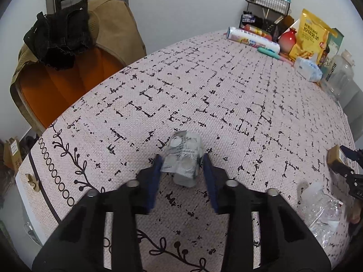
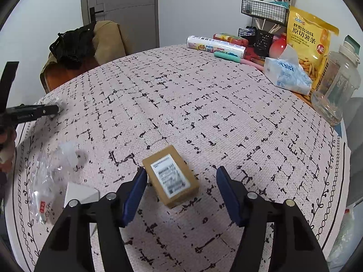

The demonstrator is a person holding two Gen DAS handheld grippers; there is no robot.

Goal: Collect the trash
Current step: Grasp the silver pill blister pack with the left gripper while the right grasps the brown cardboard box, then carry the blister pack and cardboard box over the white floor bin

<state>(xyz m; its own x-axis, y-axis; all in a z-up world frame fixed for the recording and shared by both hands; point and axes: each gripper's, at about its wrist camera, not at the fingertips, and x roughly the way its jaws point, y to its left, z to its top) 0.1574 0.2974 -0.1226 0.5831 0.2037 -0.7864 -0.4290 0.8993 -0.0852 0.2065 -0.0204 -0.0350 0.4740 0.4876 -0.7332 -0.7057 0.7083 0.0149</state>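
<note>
Two pairs of tongs are working at once, and both are at the approach step of collecting trash. The left tongs [image 1: 181, 161] are spread, with a crumpled blister pack [image 1: 182, 156] lying on the bench [image 1: 226, 95] between the blue pads; the left pad seems just to touch it, but nothing is pinched yet. The right tongs [image 2: 179, 176] are also spread, around a small cardboard box with a label [image 2: 171, 175]. This box sits nearer the left pad, so the next move probably calls for centring before closing.

Only the right wrist view shows the white wedge-shaped piece [image 2: 81, 195] beside the crushed clear plastic bottle [image 2: 50, 170]. Farther back, both views show the tissue pack [image 2: 288, 74] and yellow snack bag [image 2: 308, 38].
</note>
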